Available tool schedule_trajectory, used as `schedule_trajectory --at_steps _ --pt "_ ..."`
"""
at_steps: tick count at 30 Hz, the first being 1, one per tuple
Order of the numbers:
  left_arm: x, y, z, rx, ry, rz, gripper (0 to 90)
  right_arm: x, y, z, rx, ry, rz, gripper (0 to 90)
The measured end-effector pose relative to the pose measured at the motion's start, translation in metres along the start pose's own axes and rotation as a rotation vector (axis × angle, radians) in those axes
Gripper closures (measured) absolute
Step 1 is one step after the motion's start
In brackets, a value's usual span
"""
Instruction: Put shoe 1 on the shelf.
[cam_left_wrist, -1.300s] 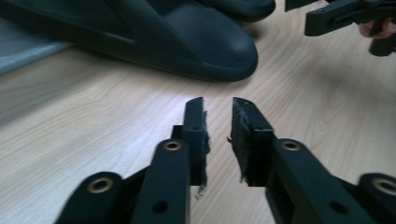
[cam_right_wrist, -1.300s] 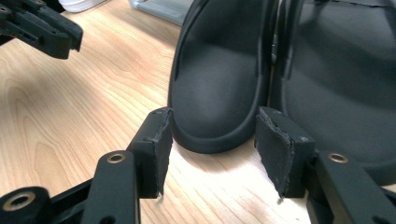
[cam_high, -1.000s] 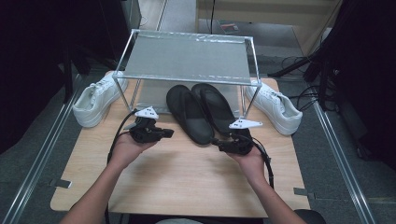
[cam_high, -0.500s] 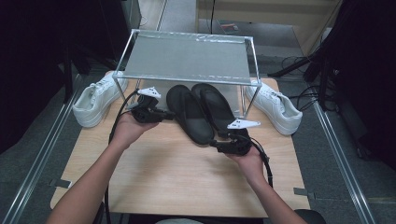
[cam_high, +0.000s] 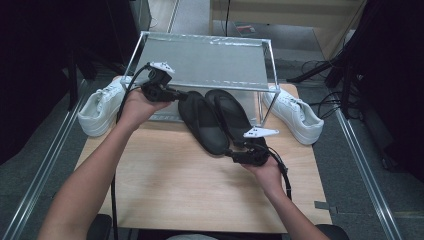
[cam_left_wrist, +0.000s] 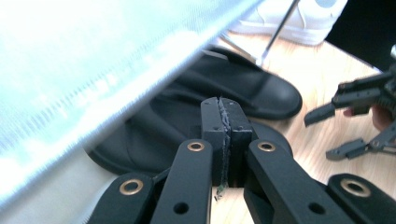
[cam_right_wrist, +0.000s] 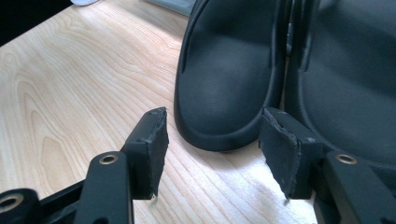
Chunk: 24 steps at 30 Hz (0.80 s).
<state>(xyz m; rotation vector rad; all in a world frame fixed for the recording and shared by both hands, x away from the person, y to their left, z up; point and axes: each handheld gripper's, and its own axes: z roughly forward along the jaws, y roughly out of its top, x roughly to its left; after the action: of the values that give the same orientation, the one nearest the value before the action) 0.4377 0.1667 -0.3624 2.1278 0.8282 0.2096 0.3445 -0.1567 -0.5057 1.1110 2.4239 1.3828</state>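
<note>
Two black slip-on shoes (cam_high: 215, 120) lie side by side mid-tabletop, toes under the wire rack (cam_high: 200, 60); right gripper (cam_high: 234, 153) spread wide, lined up at the near heel; left gripper (cam_high: 177, 93) clenched empty by the rack's front edge
</note>
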Motion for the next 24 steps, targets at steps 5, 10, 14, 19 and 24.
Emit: schedule_trajectory --at_steps 5,10,14,19,24 --pt "0.002 0.022 -0.006 -0.001 0.025 0.02 90.0 -0.001 0.001 -0.002 -0.016 -0.015 -0.006 44.5" --pt "0.013 0.041 -0.005 -0.003 0.037 0.01 90.0 -0.002 -0.001 0.003 0.003 -0.009 -0.003 44.8" --pt "0.017 0.048 0.001 0.012 0.066 0.028 89.7 -0.002 -0.001 0.008 0.017 -0.004 -0.013 45.9" --pt "0.022 0.05 0.013 0.018 0.07 0.032 90.0 -0.004 -0.004 0.017 0.055 -0.002 -0.013 52.8" --pt "0.025 0.05 0.02 0.041 0.077 0.037 90.0 -0.003 -0.005 0.023 0.081 0.0 -0.011 63.0"
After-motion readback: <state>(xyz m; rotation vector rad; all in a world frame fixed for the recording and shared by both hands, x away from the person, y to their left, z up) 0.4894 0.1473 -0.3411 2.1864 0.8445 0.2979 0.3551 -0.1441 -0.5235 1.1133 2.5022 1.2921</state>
